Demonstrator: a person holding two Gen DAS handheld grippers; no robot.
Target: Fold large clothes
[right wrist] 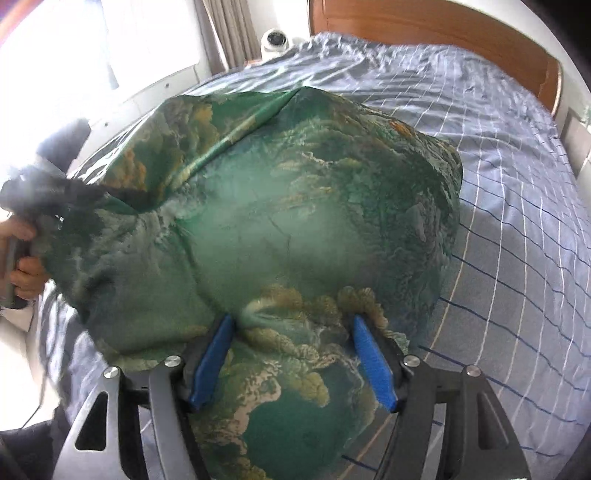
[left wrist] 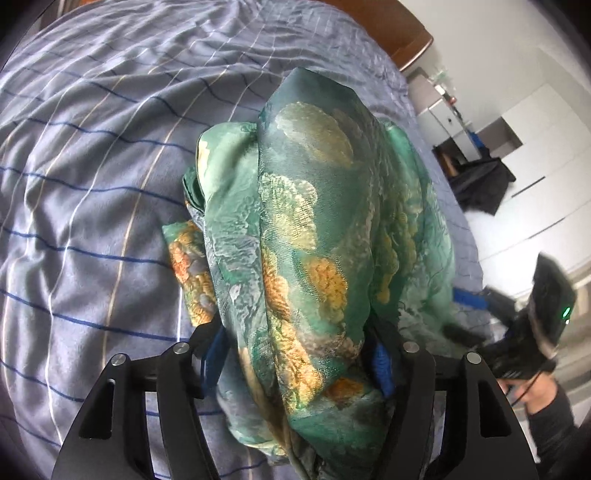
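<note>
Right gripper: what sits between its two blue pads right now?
In the right wrist view, the green floral garment lies between the blue pads of the right gripper; the jaws stand wide, pads not visibly pressing it.

garment [right wrist: 295,221] on bed [right wrist: 517,221], headboard [right wrist: 480,48] behind

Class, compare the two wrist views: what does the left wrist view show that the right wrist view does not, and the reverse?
Only the left wrist view shows the white wardrobe doors and a dark bundle on the floor. Only the right wrist view shows the beige curtain, a bright window and a white dome camera. Both share the green floral satin garment, the blue checked bedsheet and the brown wooden headboard.
</note>
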